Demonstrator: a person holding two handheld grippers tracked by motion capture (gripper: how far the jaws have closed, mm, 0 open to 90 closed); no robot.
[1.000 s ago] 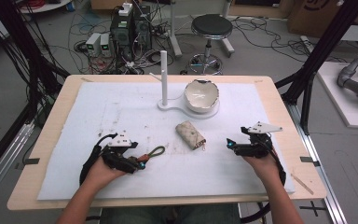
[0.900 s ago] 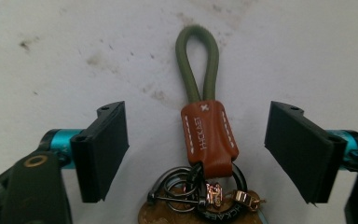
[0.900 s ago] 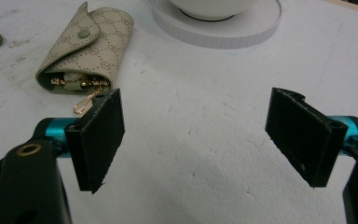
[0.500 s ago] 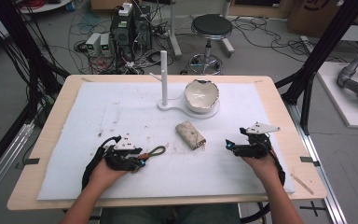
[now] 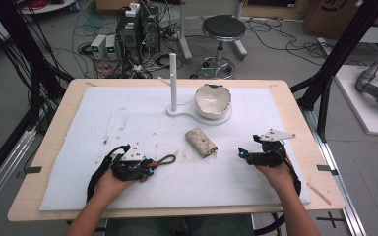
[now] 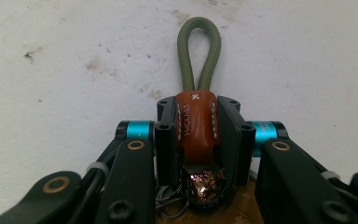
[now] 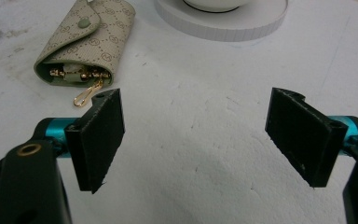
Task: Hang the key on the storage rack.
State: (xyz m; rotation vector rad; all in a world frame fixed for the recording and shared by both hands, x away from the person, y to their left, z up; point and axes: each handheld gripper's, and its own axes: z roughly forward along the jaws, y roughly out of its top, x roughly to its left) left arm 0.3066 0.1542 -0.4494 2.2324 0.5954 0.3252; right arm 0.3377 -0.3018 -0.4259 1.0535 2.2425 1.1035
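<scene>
- My left gripper (image 6: 196,140): jaws just closed, pads clamping the brown leather keychain tab with olive cord loop (image 6: 196,122), low on the white mat (image 5: 275,191).
- My right gripper (image 7: 200,140): wide open, empty.
- Beige monogrammed key pouch (image 5: 201,142): mid-mat, untouched.
- Grasp done; lifting and placing remain, I judge.

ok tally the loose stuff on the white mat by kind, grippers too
keychain with green cord loop: 1, held in the left gripper
key pouch: 1
bowl: 1
white stand with post: 1
grippers: 2, counting the right gripper with jaws apart
total: 6
</scene>
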